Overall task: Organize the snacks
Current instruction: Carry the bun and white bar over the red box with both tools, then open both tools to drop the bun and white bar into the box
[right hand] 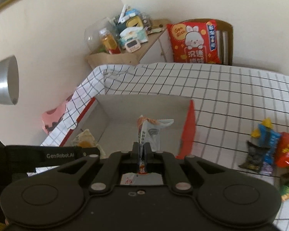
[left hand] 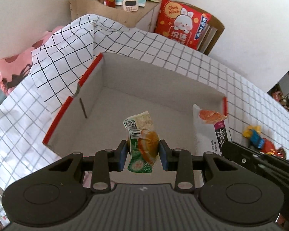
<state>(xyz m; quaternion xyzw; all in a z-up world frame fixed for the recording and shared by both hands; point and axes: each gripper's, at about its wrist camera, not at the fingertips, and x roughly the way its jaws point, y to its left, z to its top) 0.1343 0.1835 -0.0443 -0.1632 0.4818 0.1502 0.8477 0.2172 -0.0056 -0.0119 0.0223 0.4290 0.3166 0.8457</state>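
Green packet: held between the blue pads of the left gripper, hanging above the open box; barcode end up, lower end free.
White sachet: pinched edge-on in the right gripper, jaws nearly together on it, above the box near its right wall.
Box: white inside, red rim; its floor looks bare where visible.
Step in hand: judged to be dropping both snacks into the box.
Method: lower each packet close to the floor before opening, so it lies flat rather than bouncing out. Release one side at a time.
Clearance: the grippers are near each other; keep them apart while opening.
Remaining snacks: a small pile on the checked cloth, right of the box.
Risk: the sachet may cling to a pad; open fully.
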